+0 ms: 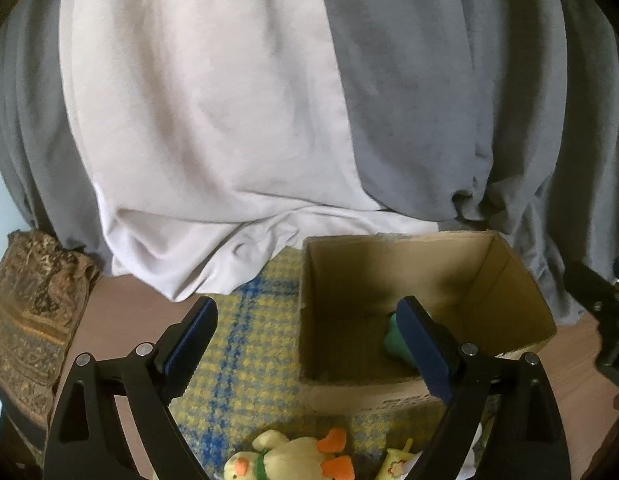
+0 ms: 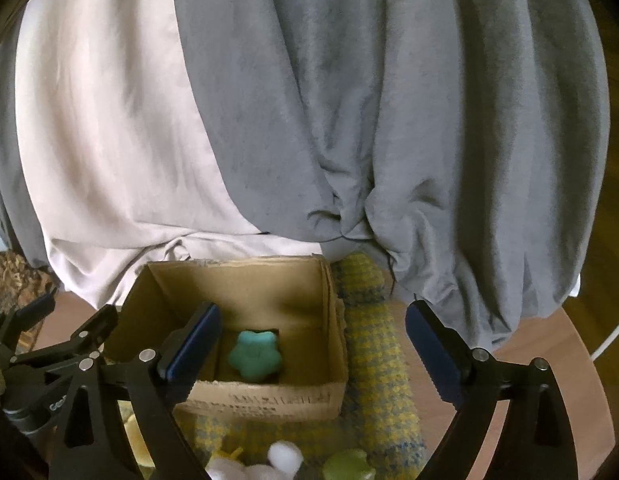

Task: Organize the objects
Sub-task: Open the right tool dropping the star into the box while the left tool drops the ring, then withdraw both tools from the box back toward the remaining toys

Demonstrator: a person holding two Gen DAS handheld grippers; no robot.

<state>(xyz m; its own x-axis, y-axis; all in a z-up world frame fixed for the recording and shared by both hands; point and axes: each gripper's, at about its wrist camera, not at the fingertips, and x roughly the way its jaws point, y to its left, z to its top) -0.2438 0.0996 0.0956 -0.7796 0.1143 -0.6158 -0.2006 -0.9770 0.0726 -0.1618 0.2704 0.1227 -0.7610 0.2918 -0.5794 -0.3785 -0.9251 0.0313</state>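
Box [image 2: 261,402] lettering blurred, unreadable

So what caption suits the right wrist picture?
Open right tool above a cardboard box holding a teal flower-shaped toy.

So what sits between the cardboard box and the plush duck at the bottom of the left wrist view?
Only the yellow-and-blue checked cloth; that stretch from cardboard box to plush duck holds nothing else, per the left wrist view.
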